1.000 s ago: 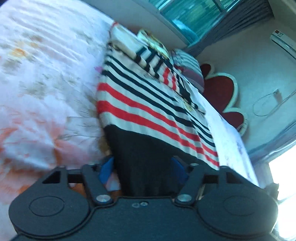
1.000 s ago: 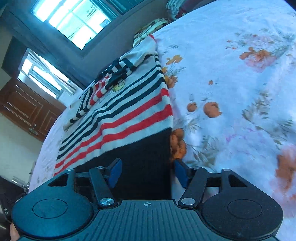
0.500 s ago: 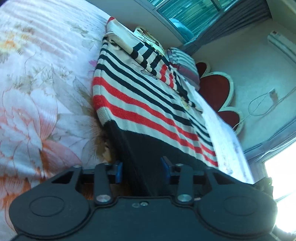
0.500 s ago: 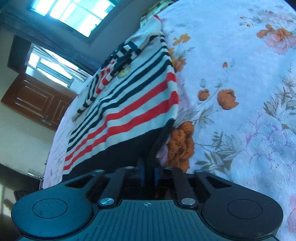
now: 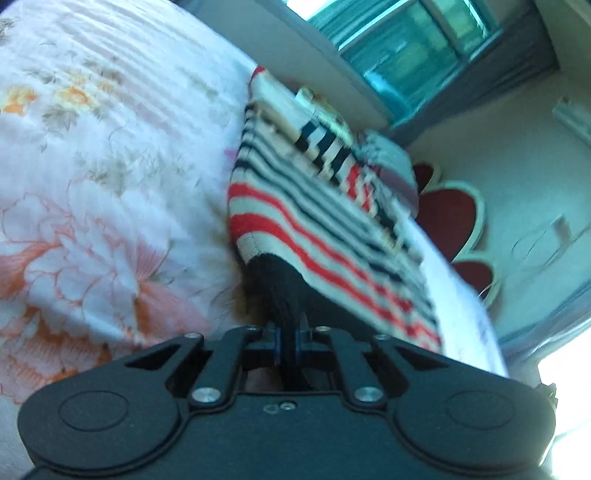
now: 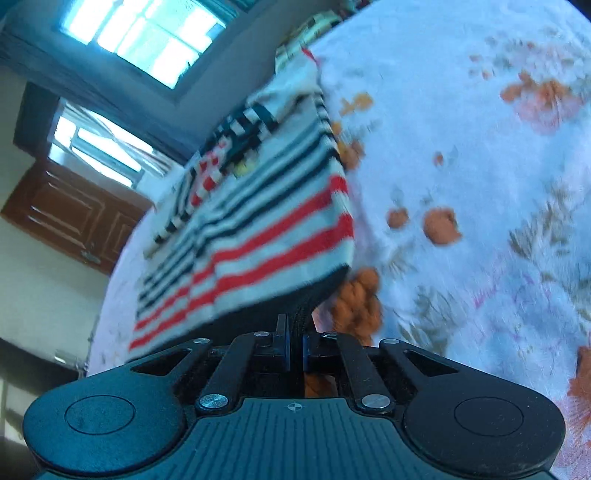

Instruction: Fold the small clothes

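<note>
A small striped sweater (image 5: 317,221), cream with red and navy bands and a black hem, lies on the floral bedsheet (image 5: 92,177). My left gripper (image 5: 290,343) is shut on the black hem (image 5: 277,288) at the sweater's left corner and lifts it off the sheet. In the right wrist view my right gripper (image 6: 294,350) is shut on the black hem (image 6: 306,306) at the right corner of the same sweater (image 6: 258,229), also raised above the bedsheet (image 6: 480,166). A sleeve is folded across the sweater's upper part.
Pillows (image 5: 391,166) and a red heart-shaped headboard (image 5: 450,218) lie beyond the sweater. Windows (image 6: 147,33) and a wooden door (image 6: 74,214) line the walls. Floral sheet spreads to the left (image 5: 74,110) and right (image 6: 498,258) of the sweater.
Both grippers went from open around the black hem to shut on it. The hem corners have risen off the sheet and the near edge of the sweater now hangs lifted.
</note>
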The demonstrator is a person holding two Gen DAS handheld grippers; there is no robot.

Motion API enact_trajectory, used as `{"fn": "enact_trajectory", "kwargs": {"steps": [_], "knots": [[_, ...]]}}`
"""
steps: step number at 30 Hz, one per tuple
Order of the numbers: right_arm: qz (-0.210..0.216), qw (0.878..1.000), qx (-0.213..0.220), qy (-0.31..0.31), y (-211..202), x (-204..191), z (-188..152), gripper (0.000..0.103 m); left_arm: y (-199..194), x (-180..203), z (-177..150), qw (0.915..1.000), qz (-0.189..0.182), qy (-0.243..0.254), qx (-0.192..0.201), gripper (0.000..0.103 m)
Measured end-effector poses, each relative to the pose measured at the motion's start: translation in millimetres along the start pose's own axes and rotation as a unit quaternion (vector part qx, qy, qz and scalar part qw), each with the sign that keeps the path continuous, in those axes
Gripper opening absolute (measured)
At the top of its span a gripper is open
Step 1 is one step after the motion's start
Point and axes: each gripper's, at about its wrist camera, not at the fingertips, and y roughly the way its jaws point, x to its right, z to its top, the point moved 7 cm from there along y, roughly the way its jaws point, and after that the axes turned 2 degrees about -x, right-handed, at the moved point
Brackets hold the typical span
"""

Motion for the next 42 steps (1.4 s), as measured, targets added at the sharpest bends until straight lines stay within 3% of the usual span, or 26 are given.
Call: {"fn": "enact_trajectory", "kwargs": {"steps": [3,8,13,22,30,32,33,34,35,36,40,42], "knots": [[0.007,0.999,0.029,-0.029,-7,-29,25,0.005,-6,19,23,0.9992,-0.023,0.003,0.031,0.005],[0.017,0.996,0.071,-0.054,-4,-72,98,0.005,4,61,92,0.9945,-0.054,0.034,0.083,0.005],[0.039,0.994,0.089,-0.046,22,-93,174,0.005,39,92,152,0.9905,-0.044,0.072,0.108,0.005],[0.029,0.999,0.042,-0.005,133,-56,272,0.005,135,89,237,0.9925,0.019,0.103,0.062,0.005],[0.018,1.000,-0.005,0.015,233,-12,323,0.005,216,56,274,0.9920,0.070,0.102,0.025,0.006],[0.010,1.000,0.013,-0.012,238,-13,332,0.005,227,51,280,0.9925,0.059,0.102,0.032,0.010],[0.008,0.999,0.024,-0.025,237,-16,334,0.010,223,52,283,0.9918,0.049,0.102,0.059,0.020],[0.000,0.998,0.036,-0.049,234,-20,335,0.017,219,53,287,0.9903,0.038,0.101,0.088,0.042],[-0.021,0.995,0.054,-0.076,229,-23,335,0.044,213,55,289,0.9873,0.035,0.103,0.115,0.059],[-0.027,0.992,0.075,-0.094,223,-26,335,0.065,209,58,290,0.9827,0.049,0.116,0.136,0.082],[-0.017,0.989,0.106,-0.098,210,-23,343,0.065,213,63,292,0.9776,0.071,0.158,0.121,0.073],[-0.020,0.987,0.087,-0.136,215,-31,339,0.065,220,65,291,0.9747,0.084,0.184,0.095,0.065]]}}
